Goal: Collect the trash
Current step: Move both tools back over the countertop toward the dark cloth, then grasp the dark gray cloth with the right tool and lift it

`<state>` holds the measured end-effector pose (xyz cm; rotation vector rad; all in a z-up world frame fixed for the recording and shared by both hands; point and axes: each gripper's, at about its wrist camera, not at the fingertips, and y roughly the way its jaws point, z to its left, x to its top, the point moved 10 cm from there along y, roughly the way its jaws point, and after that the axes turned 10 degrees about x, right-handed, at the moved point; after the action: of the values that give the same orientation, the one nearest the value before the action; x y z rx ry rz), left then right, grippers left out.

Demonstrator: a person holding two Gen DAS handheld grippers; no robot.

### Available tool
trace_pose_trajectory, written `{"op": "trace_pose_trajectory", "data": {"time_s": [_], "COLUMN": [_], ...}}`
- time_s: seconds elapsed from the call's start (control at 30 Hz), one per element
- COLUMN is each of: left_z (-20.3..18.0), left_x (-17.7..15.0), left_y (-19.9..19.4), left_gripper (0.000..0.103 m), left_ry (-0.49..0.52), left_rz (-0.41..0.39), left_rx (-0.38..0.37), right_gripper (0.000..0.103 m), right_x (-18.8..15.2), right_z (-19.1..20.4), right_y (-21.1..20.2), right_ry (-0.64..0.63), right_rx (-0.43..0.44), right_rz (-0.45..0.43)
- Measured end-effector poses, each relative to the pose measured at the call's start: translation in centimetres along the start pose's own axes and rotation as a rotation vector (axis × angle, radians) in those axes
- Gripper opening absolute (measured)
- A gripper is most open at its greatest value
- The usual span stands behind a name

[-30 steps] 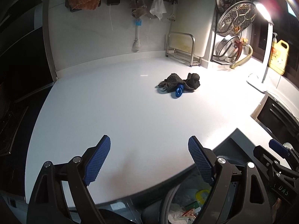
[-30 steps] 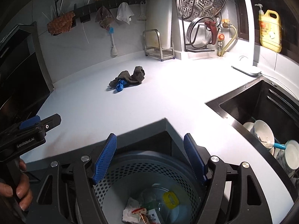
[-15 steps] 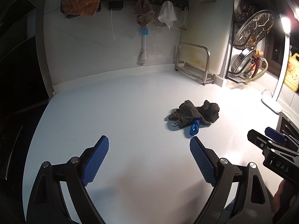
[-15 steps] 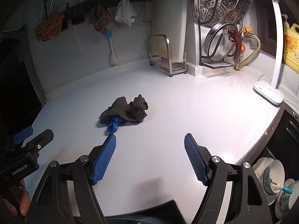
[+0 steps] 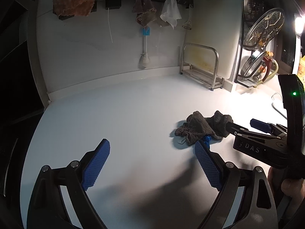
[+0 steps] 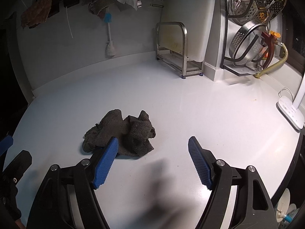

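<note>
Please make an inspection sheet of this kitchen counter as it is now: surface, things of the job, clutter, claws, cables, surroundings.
Surface: white counter, mostly bare, shadowed near the claws.
Job's things: crumpled grey rag lying on the counter, with a small blue item partly under it; what that item is cannot be told.
Clutter: nothing else seen loose on the counter.
Claws: left claw empty, its jaws opening; right claw open, empty, close to the rag, not gripping it.
Cables: white lamp cord by the lamp base.
Surroundings: metal rack, white cutting board, steamer trays, hanging cloths, brush, dishes in the sink.
</note>
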<state>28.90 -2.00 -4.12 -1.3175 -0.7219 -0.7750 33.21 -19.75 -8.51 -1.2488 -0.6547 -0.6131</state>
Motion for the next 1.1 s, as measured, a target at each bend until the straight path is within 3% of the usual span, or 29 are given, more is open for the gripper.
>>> {"op": "trace_pose_trajectory", "data": {"time_s": [0.43,0.5,0.53,0.6,0.8,1.1], "left_z": [0.0,0.0,0.0,0.0,0.1,1.3], "left_x": [0.0,0.0,0.0,0.0,0.0,-0.4], "left_y": [0.7,0.7,0.7,0.7,0.9,0.8], "left_gripper": [0.09,0.09,0.09,0.09,0.09,0.09], "left_ry": [0.0,0.0,-0.001,-0.002,-0.003,-0.04], "left_rz": [0.012,0.012,0.013,0.014,0.015,0.04], "left_rx": [-0.007,-0.008,-0.008,-0.009,0.001,0.002], "right_gripper": [0.072,0.06,0.046,0.031,0.021,0.018], "right_x": [0.5,0.3,0.1,-0.2,0.5,1.7], "right_z": [-0.1,0.1,0.2,0.6,1.8,4.1], "right_y": [4.5,4.9,5.0,5.1,3.7,-0.5], "right_ry": [0.023,0.017,0.011,0.0,-0.048,-0.098], "right_rx": [-0.002,0.001,0.003,0.013,0.011,0.07], "right_rz": [0.103,0.118,0.129,0.136,0.067,-0.047]}}
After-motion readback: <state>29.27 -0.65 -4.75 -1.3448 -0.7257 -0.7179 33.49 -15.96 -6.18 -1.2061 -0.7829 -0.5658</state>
